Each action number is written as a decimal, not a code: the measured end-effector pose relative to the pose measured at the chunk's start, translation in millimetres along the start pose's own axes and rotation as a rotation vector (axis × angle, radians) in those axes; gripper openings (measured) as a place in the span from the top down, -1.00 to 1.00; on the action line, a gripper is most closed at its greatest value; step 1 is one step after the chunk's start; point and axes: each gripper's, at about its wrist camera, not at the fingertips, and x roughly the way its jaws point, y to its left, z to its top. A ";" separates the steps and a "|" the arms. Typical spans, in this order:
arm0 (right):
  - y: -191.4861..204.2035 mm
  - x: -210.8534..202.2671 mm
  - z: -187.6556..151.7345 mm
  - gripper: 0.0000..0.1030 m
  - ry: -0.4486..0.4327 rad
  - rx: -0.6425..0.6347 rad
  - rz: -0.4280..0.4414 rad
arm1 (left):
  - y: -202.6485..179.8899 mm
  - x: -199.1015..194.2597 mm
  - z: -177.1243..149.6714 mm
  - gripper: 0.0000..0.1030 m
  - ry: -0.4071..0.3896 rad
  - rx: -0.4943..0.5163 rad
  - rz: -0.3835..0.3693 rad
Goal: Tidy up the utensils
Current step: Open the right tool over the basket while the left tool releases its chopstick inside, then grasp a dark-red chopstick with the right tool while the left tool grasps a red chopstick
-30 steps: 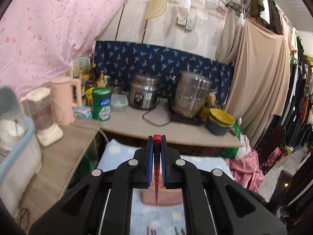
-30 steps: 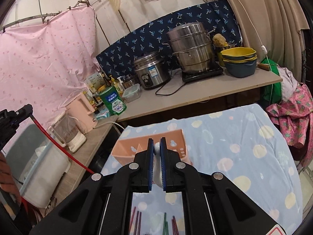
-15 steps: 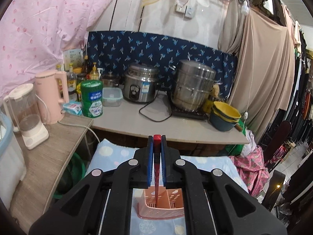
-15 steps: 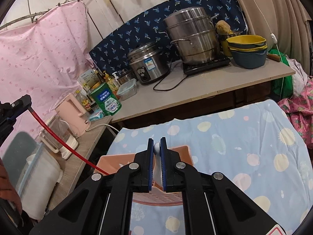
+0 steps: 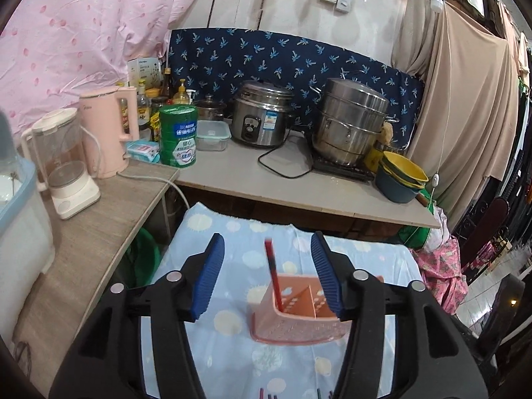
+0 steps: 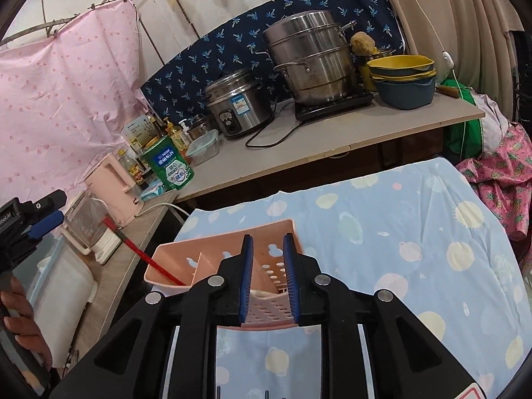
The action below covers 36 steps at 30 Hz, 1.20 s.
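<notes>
Left hand-held gripper (image 5: 266, 252) is released and its jaws are opening; the red chopstick (image 5: 273, 278) stands between the blue pads (image 5: 207, 276), touching neither, its top blurred. Its lower end sits in the left compartment of the pink caddy (image 5: 292, 327), and it leans a little to the left. From the right wrist view the same chopstick (image 6: 143, 252) slants up and out of the caddy (image 6: 176, 259) toward the left hand-held gripper (image 6: 46, 222), which is gripped by a hand (image 6: 20, 319) at the frame's left edge. Right hand-held gripper (image 6: 268, 246) is also opening, its jaws a narrow way apart over the caddy's right compartment; nothing is pressed between its pads, and a pale shape low between them is too hidden to name. The caddy rests on a blue spotted cloth (image 6: 382, 232), nearer its left edge. A few dark utensil tips (image 5: 266, 394) show on the cloth at the bottom of both views. Beyond the cloth runs a bench (image 5: 299, 196) with a rice cooker (image 5: 259, 119), a steel steamer (image 5: 352, 123), stacked bowls (image 5: 402, 173) and a green tin (image 5: 178, 136). On a second bench (image 5: 99, 229) to the left stand a pink kettle (image 5: 106, 133) and a blender (image 5: 63, 166).
</notes>
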 end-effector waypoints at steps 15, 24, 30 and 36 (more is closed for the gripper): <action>-15.2 -102.8 -111.2 0.34 0.095 0.041 -0.027 | 19.8 -66.9 -129.7 -0.28 0.221 -0.021 -0.006; -25.9 -128.7 -203.6 0.34 0.235 -0.046 -0.137 | 26.1 -81.0 -221.8 -0.28 0.410 -0.016 0.008; -38.9 -135.4 -246.9 0.34 0.308 -0.045 -0.176 | 28.4 -81.8 -271.3 -0.28 0.511 0.007 0.022; -45.6 -135.2 -266.1 0.34 0.346 -0.036 -0.183 | 26.8 -79.2 -302.3 -0.28 0.566 0.037 0.045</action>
